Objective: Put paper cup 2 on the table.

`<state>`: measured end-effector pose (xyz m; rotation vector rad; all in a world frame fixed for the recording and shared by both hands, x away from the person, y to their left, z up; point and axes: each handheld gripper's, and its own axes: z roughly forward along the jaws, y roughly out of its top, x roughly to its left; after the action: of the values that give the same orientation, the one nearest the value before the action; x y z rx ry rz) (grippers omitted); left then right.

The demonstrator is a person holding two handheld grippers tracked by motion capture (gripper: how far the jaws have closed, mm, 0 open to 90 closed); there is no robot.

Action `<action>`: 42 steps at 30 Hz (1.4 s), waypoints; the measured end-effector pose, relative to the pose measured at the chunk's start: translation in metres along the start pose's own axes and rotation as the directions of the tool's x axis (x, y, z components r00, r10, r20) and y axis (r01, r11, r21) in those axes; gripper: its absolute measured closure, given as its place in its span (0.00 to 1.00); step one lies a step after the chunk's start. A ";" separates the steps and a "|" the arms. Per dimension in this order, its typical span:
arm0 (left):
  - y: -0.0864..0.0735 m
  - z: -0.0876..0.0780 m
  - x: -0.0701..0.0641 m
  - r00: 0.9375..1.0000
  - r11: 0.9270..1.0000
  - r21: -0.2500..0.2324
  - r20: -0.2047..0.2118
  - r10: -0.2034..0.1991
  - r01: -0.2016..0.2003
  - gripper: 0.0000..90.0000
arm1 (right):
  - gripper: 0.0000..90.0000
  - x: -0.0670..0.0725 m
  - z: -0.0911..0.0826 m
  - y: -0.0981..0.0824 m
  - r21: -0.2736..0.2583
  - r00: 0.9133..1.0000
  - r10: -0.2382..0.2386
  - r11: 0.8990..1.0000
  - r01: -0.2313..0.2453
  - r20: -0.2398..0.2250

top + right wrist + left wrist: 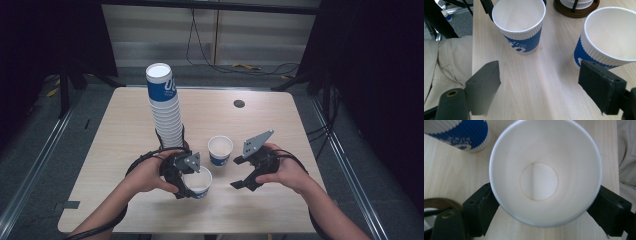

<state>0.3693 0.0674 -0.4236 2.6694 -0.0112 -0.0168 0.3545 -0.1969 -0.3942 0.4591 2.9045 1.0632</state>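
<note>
A: Largest first: pale wooden table (125,130), rounded corners, bare board along near and far edges, dark floor beyond every side.

B: Next: tall stack of cups (165,102), leaning slightly, seated in a round brown holder at left centre. Worth a wide berth; likely to topple if brushed.

A: Then two loose paper cups. Held cup (197,182) (545,173) upright on the table near the front edge, just in front of the stack. Second cup (220,150) (607,40) standing free behind it and to the right, near but apart.

B: Left gripper (186,175): jaws partly closed, one against each side of the held cup below the rim, seemingly pressing lightly.

A: Right gripper (248,176) (539,92): jaws wide apart, nothing between them, bare wood beneath, second cup just beside one jaw.

B: Handling, as a judgement: light, thin-walled, ribbed sleeve giving some friction, easily crushed out of round. Best taken on the blue ribbed band, opposite sides, gentle squeeze.

A: Room for moving: open board right of the loose cups and towards the far edge; tight on the left beside the stack.
</note>
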 end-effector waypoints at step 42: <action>-0.083 -0.031 0.011 0.974 0.957 -0.197 -0.033 -0.224 0.213 0.17 | 0.18 -0.006 -0.015 -0.088 -0.081 0.977 0.181 0.982 -0.172 0.116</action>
<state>0.3815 0.1556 -0.4343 2.4635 0.2896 -0.0140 0.3345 -0.2720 -0.4394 0.7627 2.7509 1.1103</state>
